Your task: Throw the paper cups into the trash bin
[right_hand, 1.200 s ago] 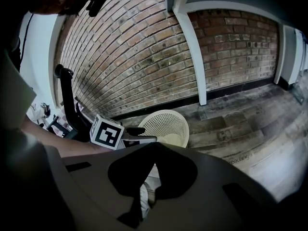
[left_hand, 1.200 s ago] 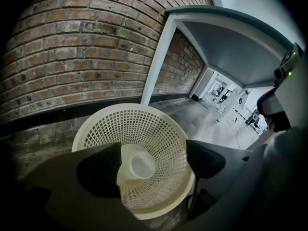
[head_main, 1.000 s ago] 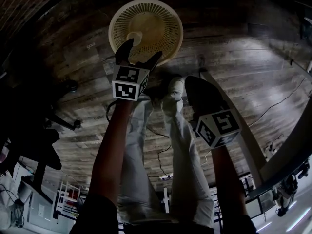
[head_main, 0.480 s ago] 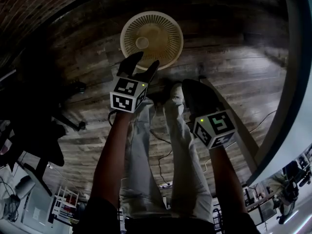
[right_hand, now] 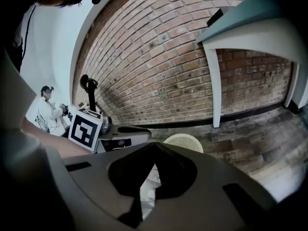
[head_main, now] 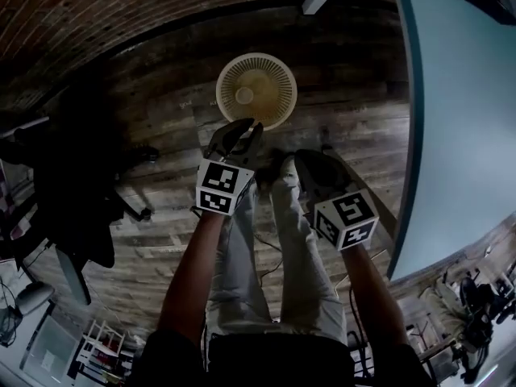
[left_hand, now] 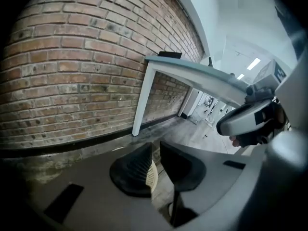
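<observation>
We took the cream mesh trash bin [head_main: 256,89] as our mark. It stood upright on the dark plank floor [head_main: 161,111], and a pale round shape [head_main: 244,96] lay inside it, left of its middle (a paper cup perhaps, though too small for us to be sure).

On the near side of the bin, in line with its nearer rim in the head view, hung the left gripper [head_main: 240,129], with its marker cube [head_main: 222,188] further from the bin. Its fingers [left_hand: 137,170] had just been closing and stood nearly together, with only a narrow slot left between them. Nothing was in that slot, and through it we saw a sliver of the bin's mesh.

The right gripper [head_main: 310,164] was further from the bin, on its near side and to its right, clear of the rim. Its fingers [right_hand: 173,172] met at their tips and held nothing. In the right gripper view the bin showed just past those tips, a little to the right.

Between the two grippers, nearer than the bin, we saw pale trouser legs [head_main: 242,272] and a light shoe [head_main: 290,156].

Right of the bin ran the edge of a pale blue tabletop [head_main: 459,119] on a white leg [right_hand: 215,95]. Behind the bin rose a red brick wall [left_hand: 72,71]. Left of the bin and well apart from it stood a black office chair [head_main: 76,208]. Far to the bin's left in the right gripper view stood a person in white [right_hand: 48,112].
</observation>
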`<control>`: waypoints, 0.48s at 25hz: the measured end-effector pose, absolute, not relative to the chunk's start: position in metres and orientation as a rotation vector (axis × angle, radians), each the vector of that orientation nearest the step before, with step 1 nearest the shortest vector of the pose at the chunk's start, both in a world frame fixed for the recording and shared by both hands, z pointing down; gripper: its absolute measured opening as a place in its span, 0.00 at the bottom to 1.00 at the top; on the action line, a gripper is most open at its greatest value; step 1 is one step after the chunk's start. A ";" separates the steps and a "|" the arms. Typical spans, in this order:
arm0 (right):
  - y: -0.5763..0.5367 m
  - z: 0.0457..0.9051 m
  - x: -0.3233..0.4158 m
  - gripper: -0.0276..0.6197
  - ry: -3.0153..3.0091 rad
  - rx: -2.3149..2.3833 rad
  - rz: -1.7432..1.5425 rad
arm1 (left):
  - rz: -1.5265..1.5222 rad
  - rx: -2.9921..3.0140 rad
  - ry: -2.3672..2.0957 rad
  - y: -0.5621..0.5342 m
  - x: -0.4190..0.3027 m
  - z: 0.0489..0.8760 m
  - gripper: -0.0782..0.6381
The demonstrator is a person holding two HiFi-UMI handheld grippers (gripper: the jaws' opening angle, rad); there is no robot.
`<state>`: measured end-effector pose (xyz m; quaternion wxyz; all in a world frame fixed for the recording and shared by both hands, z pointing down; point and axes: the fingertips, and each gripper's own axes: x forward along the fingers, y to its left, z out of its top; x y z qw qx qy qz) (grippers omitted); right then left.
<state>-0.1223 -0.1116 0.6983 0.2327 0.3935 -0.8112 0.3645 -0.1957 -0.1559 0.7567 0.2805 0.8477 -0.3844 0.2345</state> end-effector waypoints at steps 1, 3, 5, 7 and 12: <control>-0.113 0.686 -0.122 0.04 -2.240 1.077 0.997 | 0.615 2.281 -1.039 -0.156 -0.194 0.742 0.20; -0.117 0.662 -0.121 0.04 -2.266 1.068 0.958 | 0.592 2.307 -1.060 -0.158 -0.192 0.711 0.18; -0.122 0.638 -0.119 0.04 -2.292 1.068 0.918 | 0.576 2.329 -1.086 -0.160 -0.190 0.683 0.17; -0.127 0.614 -0.118 0.04 -2.321 1.077 0.888 | 0.554 2.347 -1.125 -0.161 -0.191 0.655 0.15; -0.130 0.553 -0.117 0.04 -2.392 1.088 0.814 | 0.514 2.389 -1.193 -0.153 -0.192 0.582 0.13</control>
